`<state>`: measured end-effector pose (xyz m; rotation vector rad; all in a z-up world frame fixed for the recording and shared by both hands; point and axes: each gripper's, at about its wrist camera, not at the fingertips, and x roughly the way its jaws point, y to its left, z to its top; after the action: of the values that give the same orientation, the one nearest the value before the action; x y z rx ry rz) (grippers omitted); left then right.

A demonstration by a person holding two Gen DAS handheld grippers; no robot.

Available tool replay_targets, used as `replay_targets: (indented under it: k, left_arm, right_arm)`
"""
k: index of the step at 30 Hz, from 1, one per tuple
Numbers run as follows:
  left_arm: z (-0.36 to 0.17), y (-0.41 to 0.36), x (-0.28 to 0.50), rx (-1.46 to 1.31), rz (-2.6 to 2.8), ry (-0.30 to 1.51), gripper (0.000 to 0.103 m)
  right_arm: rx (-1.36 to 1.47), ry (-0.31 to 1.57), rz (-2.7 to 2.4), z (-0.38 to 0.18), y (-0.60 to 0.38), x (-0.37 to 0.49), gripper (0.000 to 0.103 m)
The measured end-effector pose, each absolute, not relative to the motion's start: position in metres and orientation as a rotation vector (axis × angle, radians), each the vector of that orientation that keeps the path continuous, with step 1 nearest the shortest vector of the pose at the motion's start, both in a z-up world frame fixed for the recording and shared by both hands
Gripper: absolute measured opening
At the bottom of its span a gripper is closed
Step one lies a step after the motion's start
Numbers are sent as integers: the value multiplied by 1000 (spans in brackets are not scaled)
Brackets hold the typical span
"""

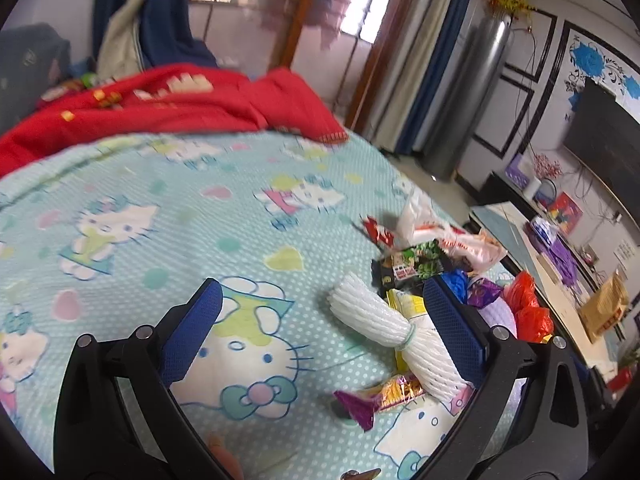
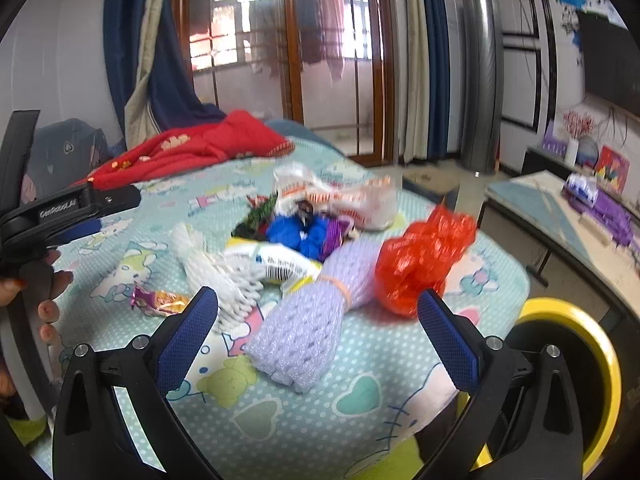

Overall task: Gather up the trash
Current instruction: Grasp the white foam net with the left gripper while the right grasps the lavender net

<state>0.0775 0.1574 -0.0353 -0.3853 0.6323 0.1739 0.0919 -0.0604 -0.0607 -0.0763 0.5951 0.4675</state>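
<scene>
Trash lies in a pile on the Hello Kitty bedsheet (image 1: 160,184). My left gripper (image 1: 320,304) is open and empty, with a white foam net bundle (image 1: 384,328) between its fingers near the right one. A purple-and-gold candy wrapper (image 1: 380,396) lies just below it. My right gripper (image 2: 318,312) is open and empty around a lilac foam net bundle (image 2: 316,316). A red plastic bag (image 2: 424,260) sits by its right finger. Behind are the white net (image 2: 212,268), a yellow-white packet (image 2: 276,264), blue plastic (image 2: 300,234) and a white printed bag (image 2: 340,196).
A red blanket (image 1: 180,100) lies at the bed's far end. A yellow-rimmed bin (image 2: 576,364) stands off the bed's right edge. A low cabinet (image 2: 560,224) with purple items runs along the right wall. The left gripper's body (image 2: 60,212) shows at the right wrist view's left.
</scene>
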Motion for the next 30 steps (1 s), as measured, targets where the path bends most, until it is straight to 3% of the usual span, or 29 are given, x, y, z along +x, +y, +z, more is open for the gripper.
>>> replay_targets:
  k: [5,8,11,15,18,25,28,30]
  left_arm:
    - [-54,161,102,-480,92,730,92]
    - [-64,160,112,-531,53,770,92]
    - [-71,161,116,-586,24,799,85]
    - [-78,161,120,-625,15,827,69]
    - [-79,159,118,-622,10,824,59]
    - [-81,156,116,-623,-18,820,24]
    - [-77,156,112,-617,-28,793,13]
    - [-71,159,108,-626,-29,758,12]
  right_arm:
    - [-69,636,515,-71,-55,99,96]
    - [-61,663,542,-76,-54,103,84]
    - [-42,705,568,-82,-53,107,75]
    - [-26,748,594,-91,-51,110,56]
    - [-18,755,607,-91,-51,109,50]
    - [-28,727,643,-86,-51,101,40]
    - [-29,708,653,-81,-54,96,37]
    - [-30,694,657,-78,-55,94,37]
